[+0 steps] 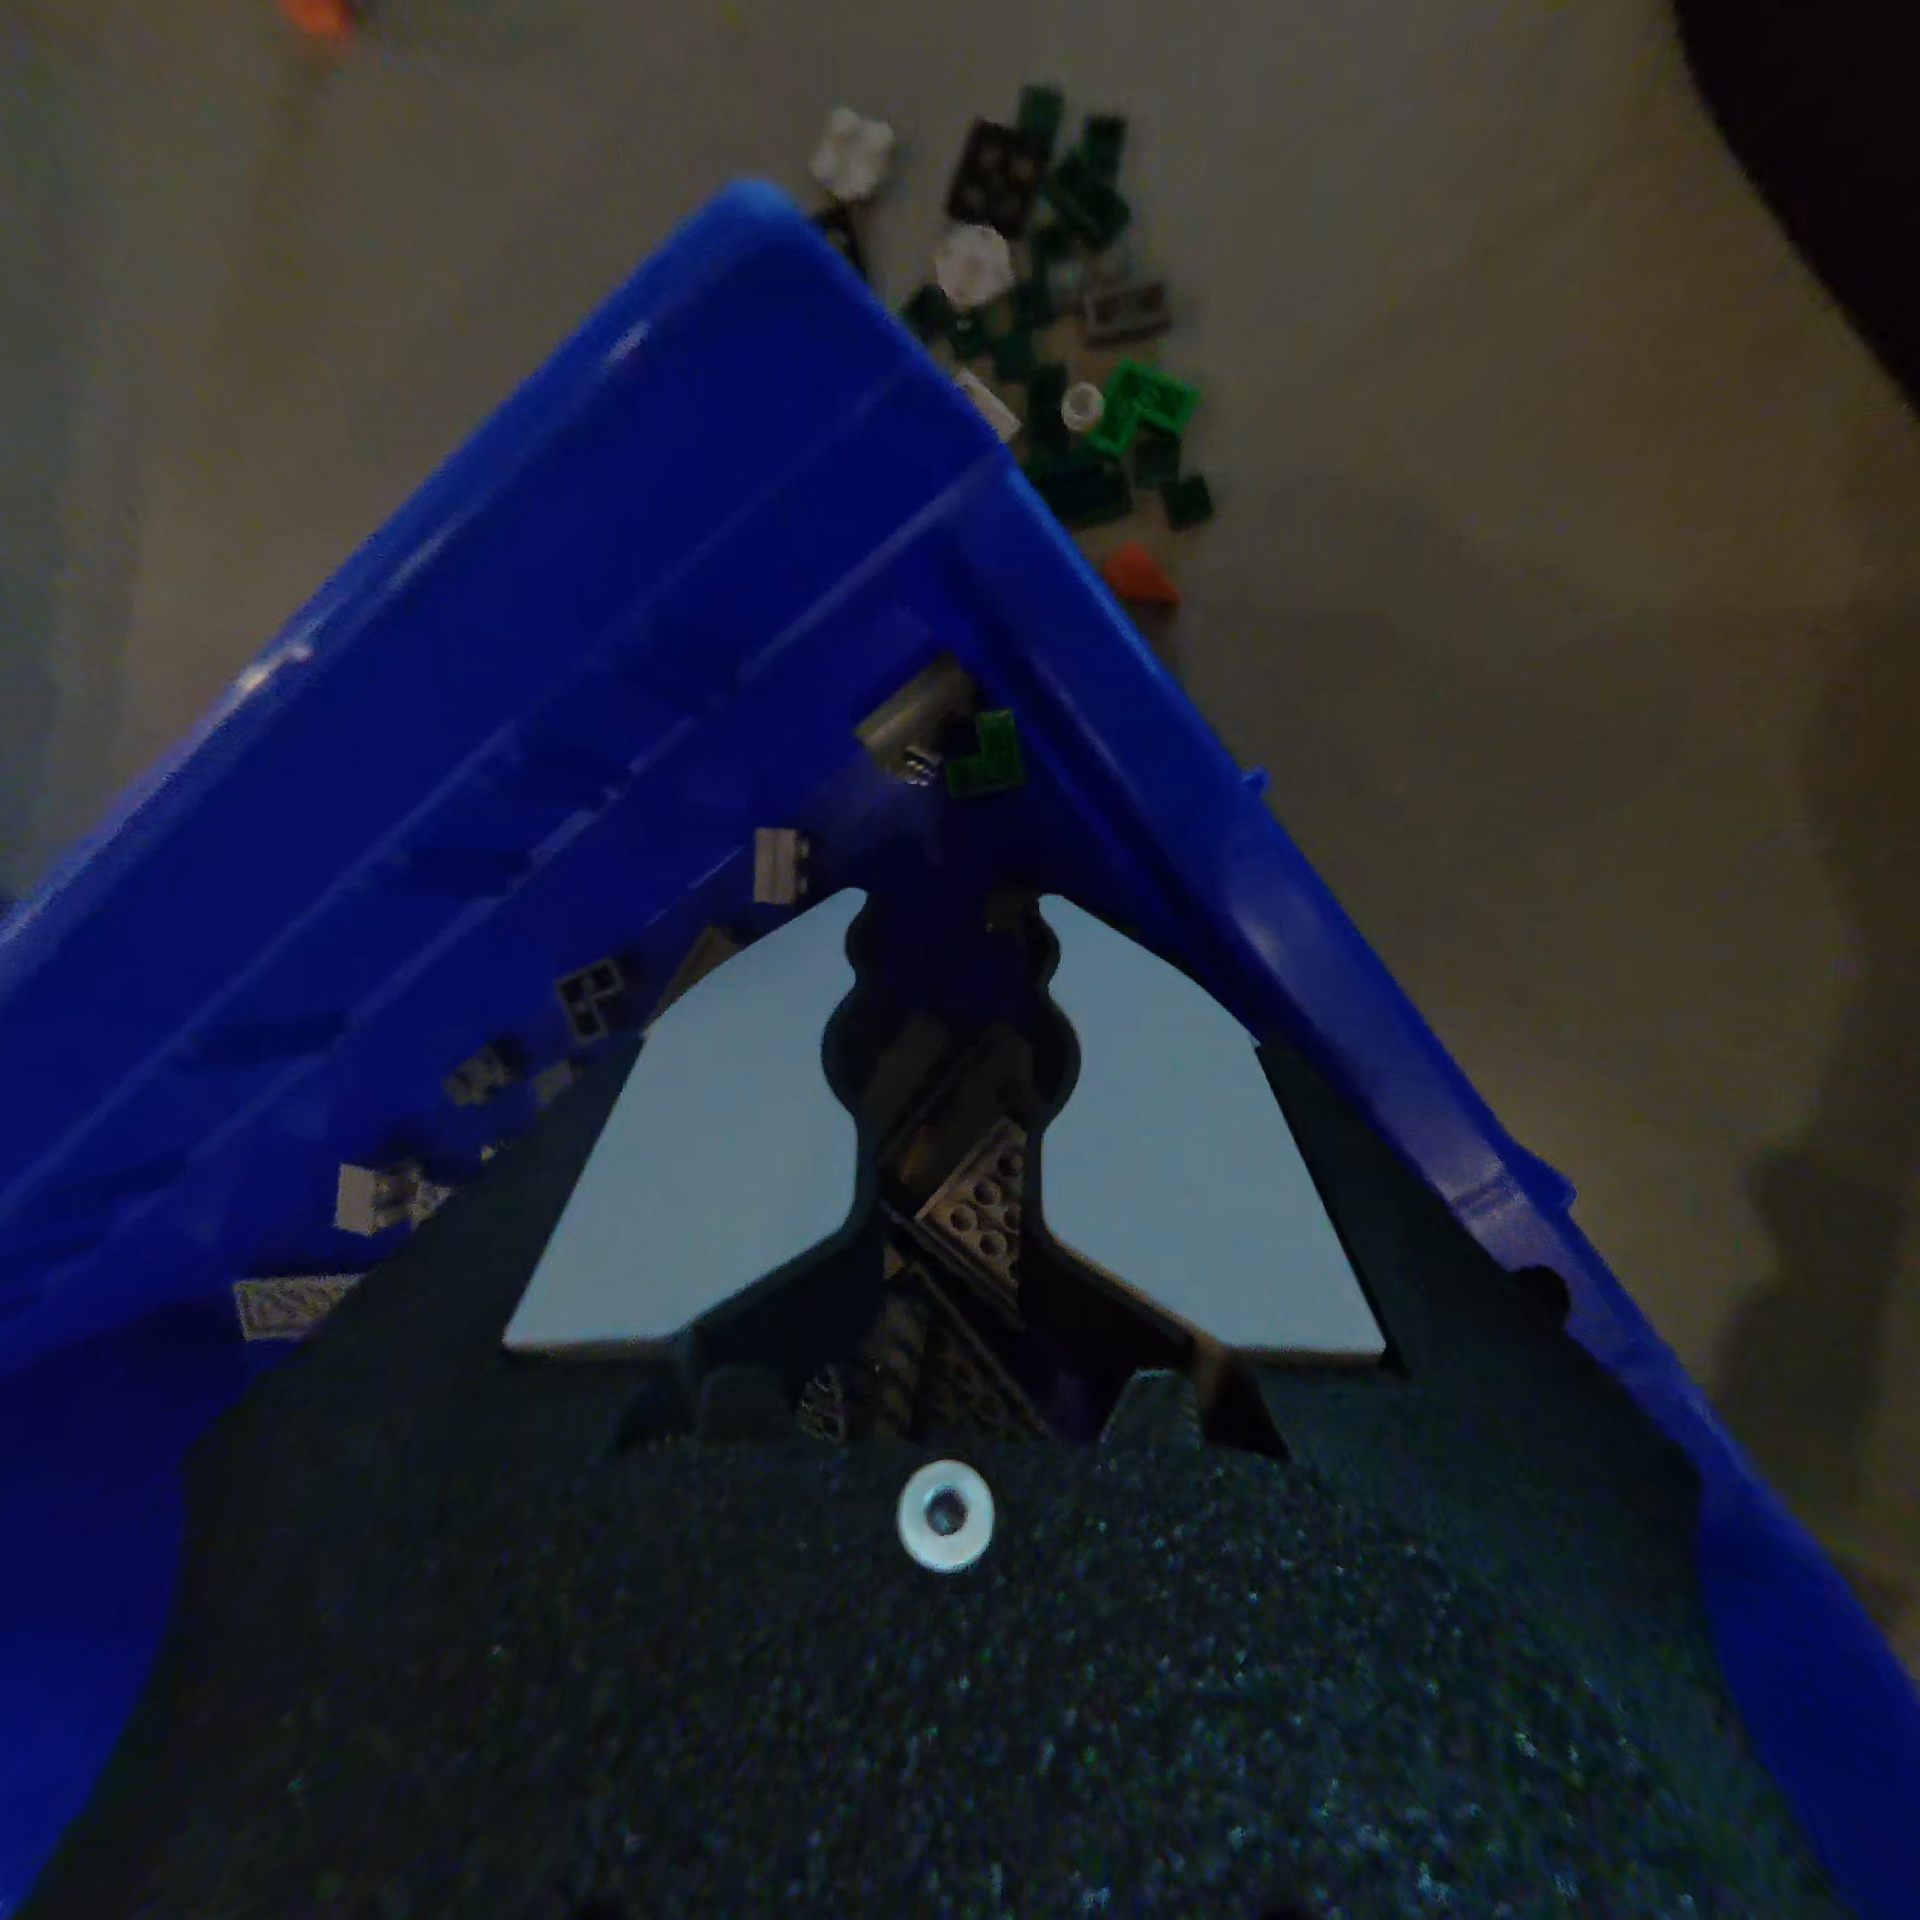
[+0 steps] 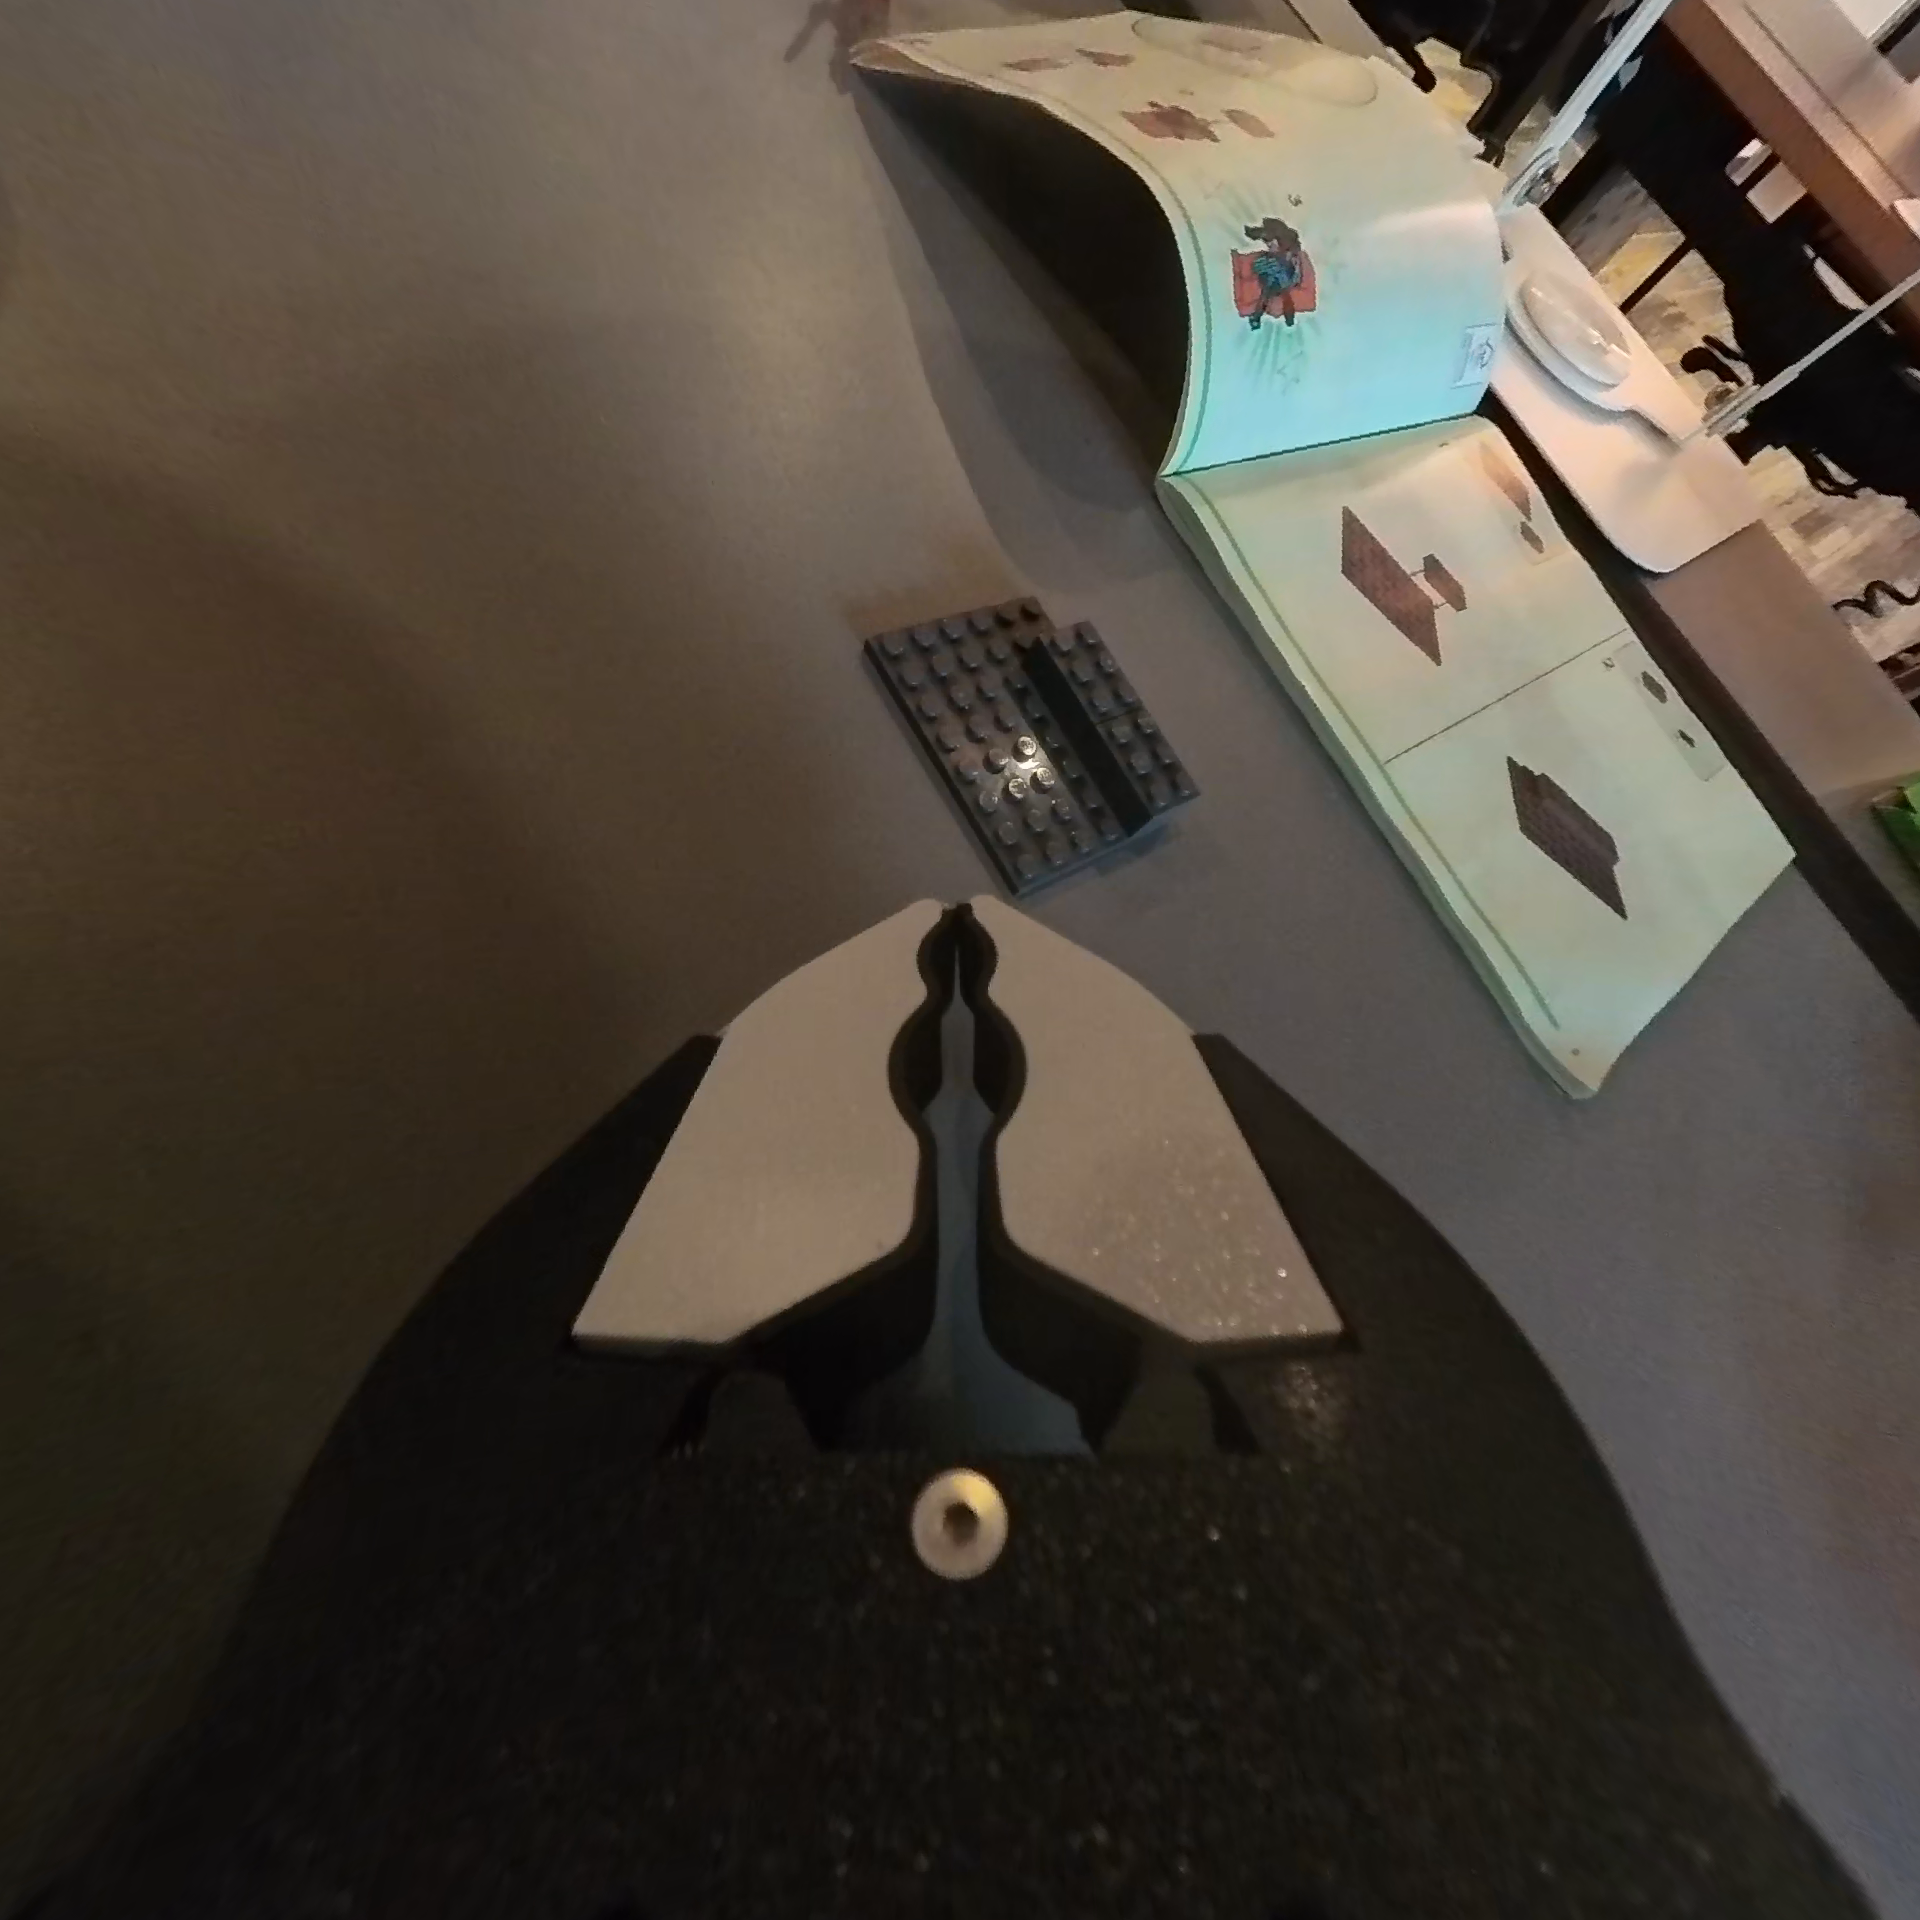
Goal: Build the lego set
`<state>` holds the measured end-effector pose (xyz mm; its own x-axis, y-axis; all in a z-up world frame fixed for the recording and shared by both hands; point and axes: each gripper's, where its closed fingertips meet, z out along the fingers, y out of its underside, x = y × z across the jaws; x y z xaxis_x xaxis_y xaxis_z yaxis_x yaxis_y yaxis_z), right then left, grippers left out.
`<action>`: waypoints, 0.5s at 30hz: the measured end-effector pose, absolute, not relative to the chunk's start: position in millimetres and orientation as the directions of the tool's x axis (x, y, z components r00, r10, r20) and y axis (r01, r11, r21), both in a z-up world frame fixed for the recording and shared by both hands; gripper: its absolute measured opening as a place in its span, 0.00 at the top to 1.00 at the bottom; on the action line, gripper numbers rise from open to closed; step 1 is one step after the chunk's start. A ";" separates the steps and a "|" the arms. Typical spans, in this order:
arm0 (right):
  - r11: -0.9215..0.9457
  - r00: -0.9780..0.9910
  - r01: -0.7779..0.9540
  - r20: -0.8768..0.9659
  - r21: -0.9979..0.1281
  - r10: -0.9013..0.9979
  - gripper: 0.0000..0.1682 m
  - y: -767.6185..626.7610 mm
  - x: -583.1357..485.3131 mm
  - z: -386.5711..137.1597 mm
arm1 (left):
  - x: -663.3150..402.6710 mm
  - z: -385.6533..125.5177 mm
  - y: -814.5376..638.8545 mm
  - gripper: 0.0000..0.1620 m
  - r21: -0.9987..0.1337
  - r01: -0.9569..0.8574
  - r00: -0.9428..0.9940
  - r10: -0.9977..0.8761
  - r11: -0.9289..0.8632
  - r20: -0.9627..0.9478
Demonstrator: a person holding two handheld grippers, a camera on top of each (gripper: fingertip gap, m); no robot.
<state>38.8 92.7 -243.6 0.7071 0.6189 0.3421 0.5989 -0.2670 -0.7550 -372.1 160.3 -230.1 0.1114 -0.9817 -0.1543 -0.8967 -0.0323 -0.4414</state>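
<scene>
- Lego plate (image 2: 1029,732), dark grey and studded, lies flat on the grey table (image 2: 416,520), just ahead of the right gripper (image 2: 958,914), with a raised strip of bricks along its right side.
- Right gripper hovers over the table, its tips pressed together with nothing between them: clenched and empty.
- Open instruction booklet (image 2: 1455,582) sits to the right of the plate, near the table's right edge, its far page curling up.
- Over to the left wrist view: the left gripper (image 1: 948,914) reaches into a blue bin (image 1: 623,582), pointing into its far corner.
- There's a gap between its fingers, so it reads as released; grey pieces (image 1: 987,1195) show through the gap, lying on the bin floor beneath, none of them gripped.
- More small grey bits (image 1: 582,997) line the bin's left wall, and a green L-shaped piece (image 1: 985,756) sits in the corner.
- Beyond the bin's corner, a loose pile of green pieces (image 1: 1081,343), with some black and white ones, lies on the table; an orange piece (image 1: 1141,577) sits beside it.
</scene>
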 end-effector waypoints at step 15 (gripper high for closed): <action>-0.283 0.705 0.614 0.351 -0.737 0.616 1.00 94.1 40.2 -247.4 | -347.7 -248.5 157.2 0.87 -0.476 -0.879 -0.017 -0.996 -0.029 0.091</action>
